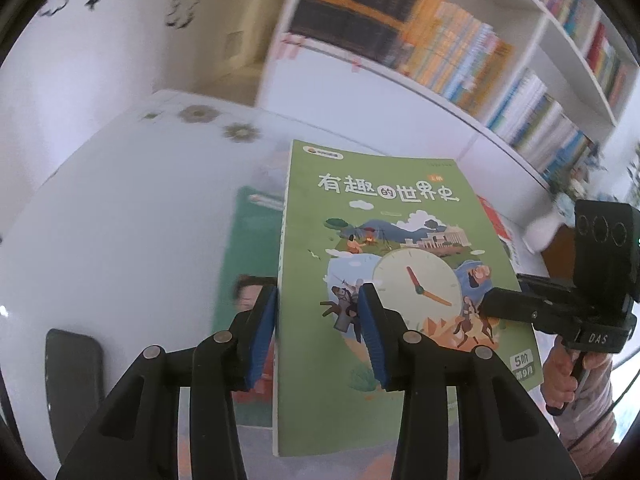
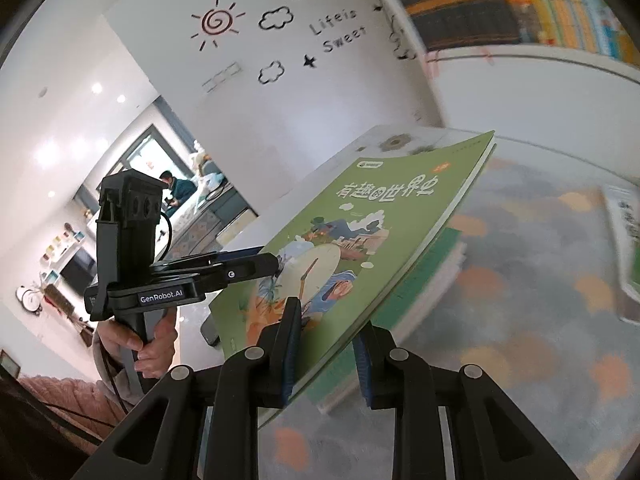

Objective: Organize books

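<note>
A green picture book (image 1: 384, 216) with a clock on its cover hangs lifted above the table, held by both grippers. My left gripper (image 1: 318, 296) is shut on its spine edge, one blue pad on the cover and the other beneath. In the left wrist view my right gripper (image 1: 486, 306) clamps the book's opposite edge. The right wrist view shows the same book (image 2: 372, 232) tilted, with my right gripper (image 2: 330, 320) shut on its near edge and my left gripper (image 2: 268, 262) biting its far side.
A teal book (image 1: 248, 240) and a red-edged one (image 1: 498, 220) lie beneath on a grey mat with orange spots (image 2: 520, 280). A dark phone (image 1: 72, 380) rests on the white table (image 1: 120, 200). A full white bookshelf (image 1: 440, 48) stands behind.
</note>
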